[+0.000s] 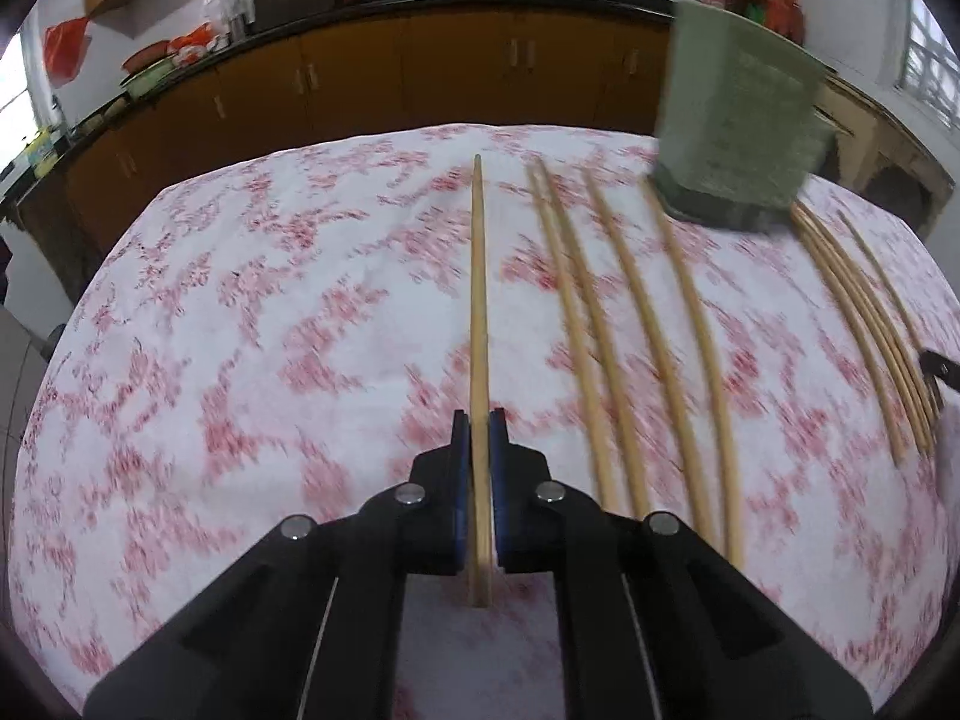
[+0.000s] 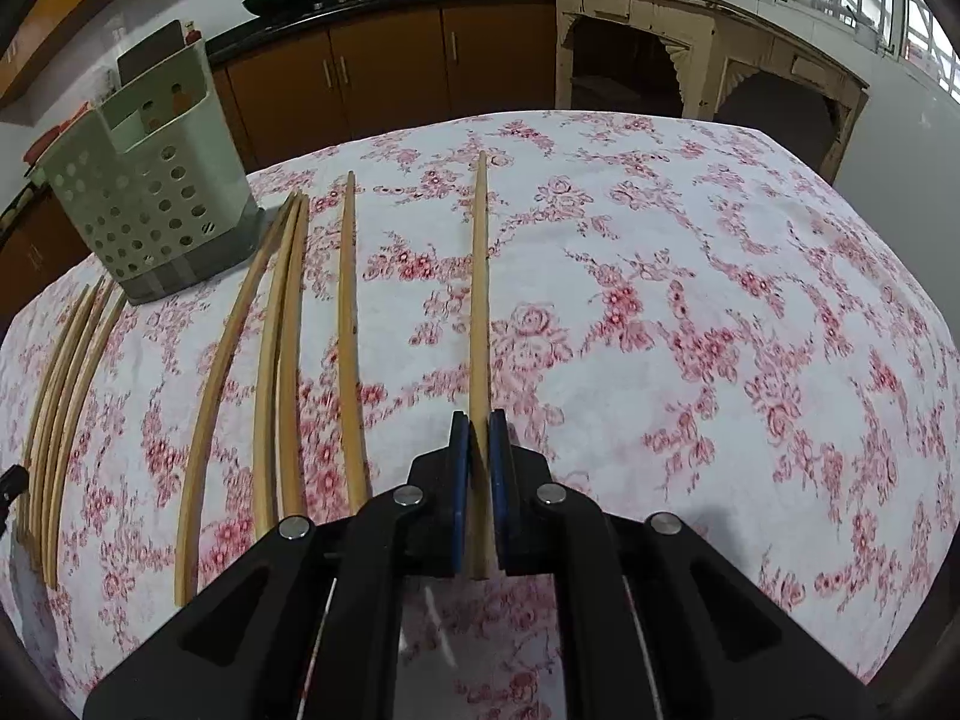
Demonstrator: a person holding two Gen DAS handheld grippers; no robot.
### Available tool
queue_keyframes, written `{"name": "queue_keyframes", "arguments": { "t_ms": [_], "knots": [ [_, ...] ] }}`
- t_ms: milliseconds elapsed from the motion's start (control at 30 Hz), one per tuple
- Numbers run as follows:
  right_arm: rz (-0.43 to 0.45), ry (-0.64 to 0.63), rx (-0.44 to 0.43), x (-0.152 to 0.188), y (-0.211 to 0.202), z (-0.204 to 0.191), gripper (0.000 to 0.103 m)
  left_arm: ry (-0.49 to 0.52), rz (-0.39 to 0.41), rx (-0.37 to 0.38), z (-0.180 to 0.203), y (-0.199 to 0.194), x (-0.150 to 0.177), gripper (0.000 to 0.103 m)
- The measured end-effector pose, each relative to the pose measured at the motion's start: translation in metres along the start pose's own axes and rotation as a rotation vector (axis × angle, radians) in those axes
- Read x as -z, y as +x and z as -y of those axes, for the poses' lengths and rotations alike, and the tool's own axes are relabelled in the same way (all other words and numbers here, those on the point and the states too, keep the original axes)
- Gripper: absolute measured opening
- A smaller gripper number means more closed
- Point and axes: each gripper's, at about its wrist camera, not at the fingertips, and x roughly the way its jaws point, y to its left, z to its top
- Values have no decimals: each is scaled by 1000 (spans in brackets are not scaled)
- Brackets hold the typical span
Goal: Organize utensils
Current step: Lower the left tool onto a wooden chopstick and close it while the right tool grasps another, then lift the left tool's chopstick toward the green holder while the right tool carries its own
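My left gripper (image 1: 479,420) is shut on a wooden chopstick (image 1: 478,300) that points straight ahead over the floral tablecloth. My right gripper (image 2: 479,423) is shut on another wooden chopstick (image 2: 479,288), also pointing ahead. Several more chopsticks (image 1: 606,324) lie on the cloth to the right of the left gripper; in the right wrist view they lie to its left (image 2: 282,360). A green perforated utensil holder (image 2: 150,198) stands at the far left in the right wrist view and far right, blurred, in the left wrist view (image 1: 738,126).
The table has a white cloth with red flowers (image 2: 690,312). Brown kitchen cabinets (image 1: 420,72) with a dark counter and woks run behind it. A pale wooden stand (image 2: 690,42) is at the back right. The other gripper's tip (image 1: 942,369) shows at the right edge.
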Motion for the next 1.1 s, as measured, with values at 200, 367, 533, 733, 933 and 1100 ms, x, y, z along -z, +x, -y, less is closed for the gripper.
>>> {"name": "queue_keyframes", "arguments": {
  "t_ms": [200, 367, 533, 733, 933, 1100],
  "knots": [
    [17, 11, -10, -5, 6, 5, 8, 22, 15, 15, -9, 8, -11, 8],
    [34, -12, 5, 0, 3, 2, 8, 34, 21, 57, -9, 0, -2, 17],
    [37, -16, 5, 3, 1, 1, 8, 42, 19, 53, -7, -3, 3, 17],
    [47, -29, 9, 9, -2, 0, 8, 33, 18, 48, -5, -5, 5, 14],
    [67, -14, -28, 9, -14, 6, 8, 42, 4, 49, -8, -11, 10, 8],
    [193, -51, -21, 5, -52, 6, 8, 74, 51, 45, -12, -39, 14, 8]
  ]
}}
